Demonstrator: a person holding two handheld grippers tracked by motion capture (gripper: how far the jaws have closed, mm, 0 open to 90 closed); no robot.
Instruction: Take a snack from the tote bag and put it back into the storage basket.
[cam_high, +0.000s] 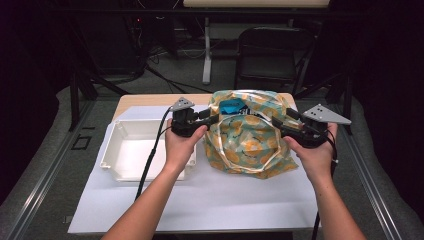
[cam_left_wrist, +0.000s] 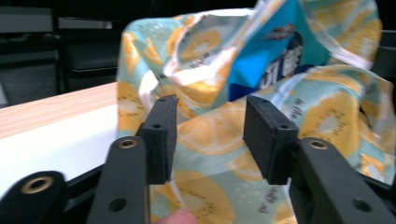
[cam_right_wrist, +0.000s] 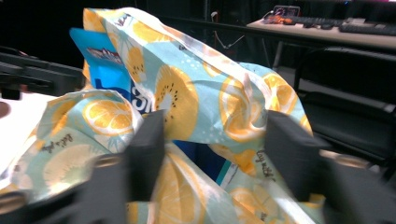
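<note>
Here the step in hand looks like opening or emptying the fruit-print bag (cam_high: 248, 134), which lies on the white sheet toward the right of the table (cam_high: 200, 200), its mouth slack and a blue packet (cam_high: 231, 106) showing inside. The left claw (cam_high: 214, 119) stands at the bag's left edge and the right claw (cam_high: 278, 123) at its right edge. In each gripper view the jaws stand moderately apart with printed fabric behind the gap, and the pads press on nothing. The next move probably calls for each claw to close on a rim or handle and spread the mouth. Counted: one bag, one blue packet visible, one empty white tub (cam_high: 120, 150) to the left, two claws.
</note>
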